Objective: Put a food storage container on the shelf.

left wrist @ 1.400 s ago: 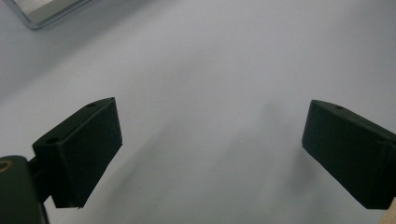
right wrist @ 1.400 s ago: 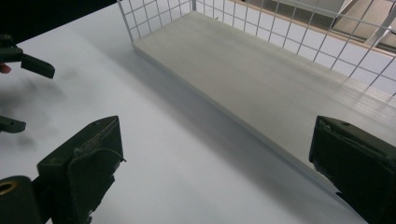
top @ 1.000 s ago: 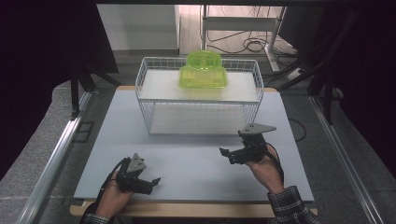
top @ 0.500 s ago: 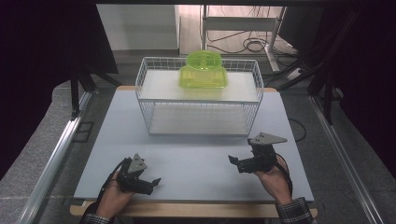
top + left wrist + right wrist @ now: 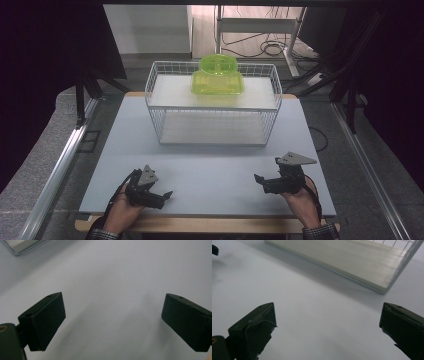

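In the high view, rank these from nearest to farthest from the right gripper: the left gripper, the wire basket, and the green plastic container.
From the right gripper:
1. Wire basket, ahead at mid-table; its front edge is nearest.
2. Left gripper, across the table's near edge.
3. Green plastic container, on the basket's upper shelf, toward the back.

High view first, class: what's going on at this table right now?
A person holds a pair of tongs in each hand, low over the near part of the table. The left tongs and right tongs are both open and hold nothing. A green plastic container sits on the upper shelf of a white wire rack at the far side, untouched.
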### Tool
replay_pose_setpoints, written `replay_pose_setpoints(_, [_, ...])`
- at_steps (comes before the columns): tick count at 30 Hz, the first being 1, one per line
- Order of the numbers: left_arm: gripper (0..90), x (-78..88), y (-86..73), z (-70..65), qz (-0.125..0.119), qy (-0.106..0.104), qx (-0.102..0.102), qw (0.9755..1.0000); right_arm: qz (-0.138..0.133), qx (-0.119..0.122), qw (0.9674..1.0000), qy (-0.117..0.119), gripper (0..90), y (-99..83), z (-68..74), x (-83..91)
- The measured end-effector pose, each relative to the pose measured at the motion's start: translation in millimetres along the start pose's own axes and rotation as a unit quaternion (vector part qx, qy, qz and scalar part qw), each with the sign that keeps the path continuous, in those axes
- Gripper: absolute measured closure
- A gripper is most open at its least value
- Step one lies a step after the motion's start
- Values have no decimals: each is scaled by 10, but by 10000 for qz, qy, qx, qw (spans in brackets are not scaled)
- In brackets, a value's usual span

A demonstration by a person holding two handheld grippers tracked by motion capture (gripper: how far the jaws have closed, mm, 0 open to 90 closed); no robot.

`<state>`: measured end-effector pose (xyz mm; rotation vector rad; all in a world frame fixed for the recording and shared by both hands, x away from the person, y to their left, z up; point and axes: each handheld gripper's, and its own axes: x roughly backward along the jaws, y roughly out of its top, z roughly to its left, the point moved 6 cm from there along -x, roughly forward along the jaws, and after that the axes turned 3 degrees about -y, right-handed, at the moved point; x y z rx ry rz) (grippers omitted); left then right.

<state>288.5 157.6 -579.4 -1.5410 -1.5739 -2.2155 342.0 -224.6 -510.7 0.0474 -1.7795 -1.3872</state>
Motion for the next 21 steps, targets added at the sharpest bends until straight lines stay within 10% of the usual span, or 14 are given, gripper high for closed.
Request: replay_pose_setpoints(21, [50, -16, -6, -7, 57, 5, -42, 10000, 624, 52, 9980, -101, 7, -366, 2, -136])
